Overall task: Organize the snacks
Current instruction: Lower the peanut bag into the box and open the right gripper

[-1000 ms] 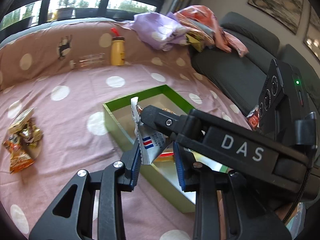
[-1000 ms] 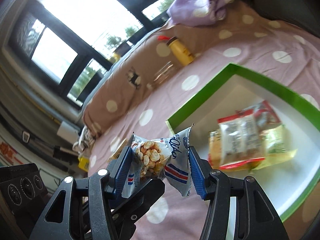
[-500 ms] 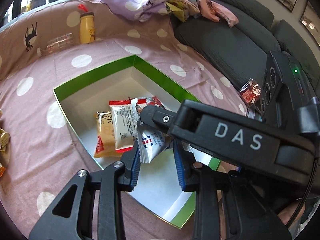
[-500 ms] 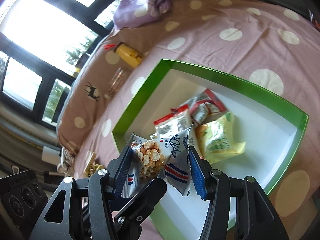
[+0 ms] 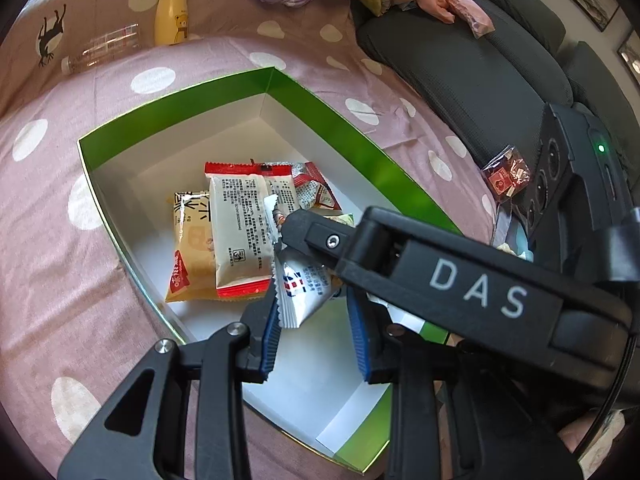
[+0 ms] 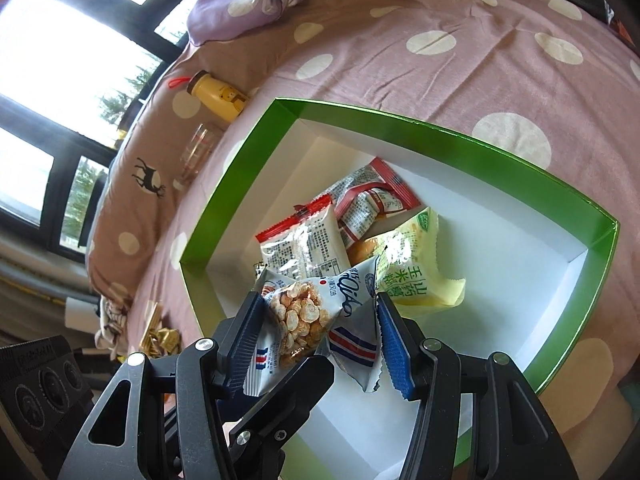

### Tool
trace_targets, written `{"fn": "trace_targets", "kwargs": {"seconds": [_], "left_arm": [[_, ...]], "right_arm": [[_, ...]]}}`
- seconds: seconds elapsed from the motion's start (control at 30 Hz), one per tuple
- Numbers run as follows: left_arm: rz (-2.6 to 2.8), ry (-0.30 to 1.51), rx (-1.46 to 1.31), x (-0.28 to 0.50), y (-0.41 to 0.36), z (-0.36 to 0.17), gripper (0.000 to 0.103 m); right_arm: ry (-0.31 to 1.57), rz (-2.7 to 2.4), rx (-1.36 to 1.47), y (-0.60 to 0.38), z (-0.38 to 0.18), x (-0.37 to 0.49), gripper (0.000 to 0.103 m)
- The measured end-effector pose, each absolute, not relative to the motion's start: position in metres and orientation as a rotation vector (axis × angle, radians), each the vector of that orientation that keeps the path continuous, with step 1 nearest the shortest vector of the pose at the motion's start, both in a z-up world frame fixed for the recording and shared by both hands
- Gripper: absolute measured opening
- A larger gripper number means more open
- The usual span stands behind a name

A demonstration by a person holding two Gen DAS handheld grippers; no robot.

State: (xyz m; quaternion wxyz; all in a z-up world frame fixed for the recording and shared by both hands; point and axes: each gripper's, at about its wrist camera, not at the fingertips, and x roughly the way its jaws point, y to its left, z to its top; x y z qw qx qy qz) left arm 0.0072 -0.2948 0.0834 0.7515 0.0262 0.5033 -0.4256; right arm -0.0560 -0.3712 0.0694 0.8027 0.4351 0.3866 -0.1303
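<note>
Both grippers hold one snack pack [image 6: 320, 312] over the green box [image 5: 360, 152] on the bed: right gripper [image 6: 320, 332] clamps its width, left gripper [image 5: 314, 320] its corner. Uneven release could drop it onto the packets [image 6: 320, 240] below.

Both grippers have dropped closer over the green box [image 5: 362, 148], which now fills the middle of each frame. The right gripper [image 6: 320, 324] has rolled, so the box sits less tilted in its view.

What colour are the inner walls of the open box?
The box has bright green inner walls and a white floor; the right wrist view shows this best.
</note>
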Motion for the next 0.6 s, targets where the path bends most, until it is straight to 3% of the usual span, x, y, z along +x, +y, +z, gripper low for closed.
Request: {"fn": "trace_targets", "kwargs": {"seconds": [0.2,0.37,0.5,0.6], "left_arm": [[-0.92,1.127,0.039,0.01,-0.295,0.079,0.033],[-0.876,1.1,0.055,0.009,-0.291,0.078,0.048],[-0.863,1.076,0.043,0.009,-0.282,0.084,0.064],[-0.867,1.053,0.024,0.008,-0.273,0.092,0.071]], "right_arm": [[0.837,-0.293,0.927,-0.372,0.068,-0.055,0.058],[0.83,-0.294,0.923,-0.371,0.07,-0.055,0.06],[0.8,-0.354,0.855,-0.367,0.083,-0.059,0.073],[0.773,-0.353,0.849,-0.367,0.088,-0.062,0.076]]}}
